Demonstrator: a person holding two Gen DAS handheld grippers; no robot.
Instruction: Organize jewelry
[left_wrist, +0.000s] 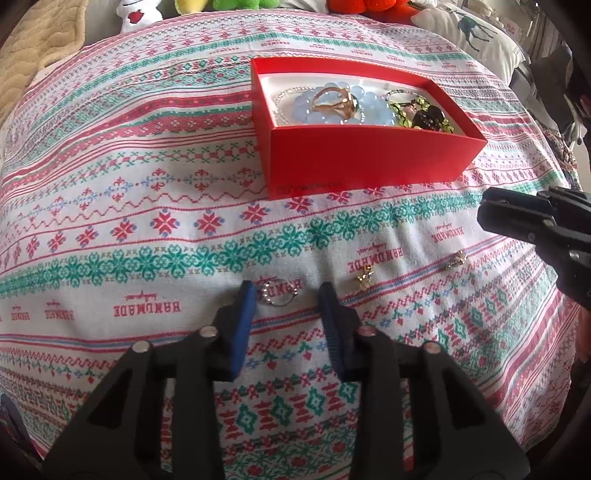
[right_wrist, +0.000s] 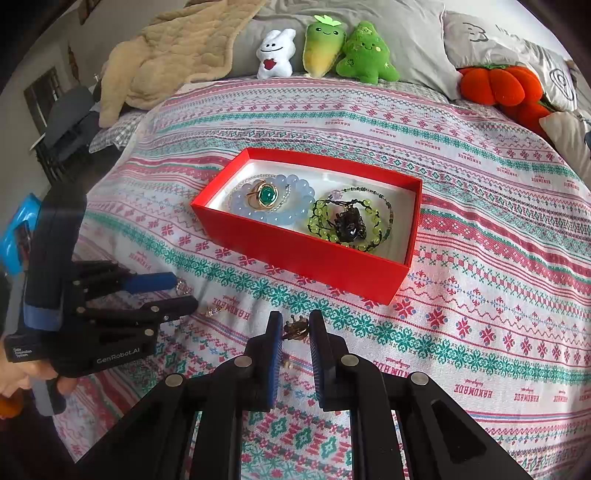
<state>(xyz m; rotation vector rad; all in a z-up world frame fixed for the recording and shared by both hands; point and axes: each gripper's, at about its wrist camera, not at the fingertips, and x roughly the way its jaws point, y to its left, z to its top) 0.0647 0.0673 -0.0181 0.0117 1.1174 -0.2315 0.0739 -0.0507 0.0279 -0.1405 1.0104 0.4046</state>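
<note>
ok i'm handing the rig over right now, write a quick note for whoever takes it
Left gripper: open, low over the bedspread, a silver ring between its fingertips, not gripped.
Right gripper: open, a gold crown ring between its fingertips, not gripped.
One more small gold piece lies loose on the bedspread between the two rings.
Done: the red box already holds a blue bead bracelet with a green-stone ring on it, and a green bead bracelet.
Left: close on each ring, drop both in the box, then fetch the loose piece.
</note>
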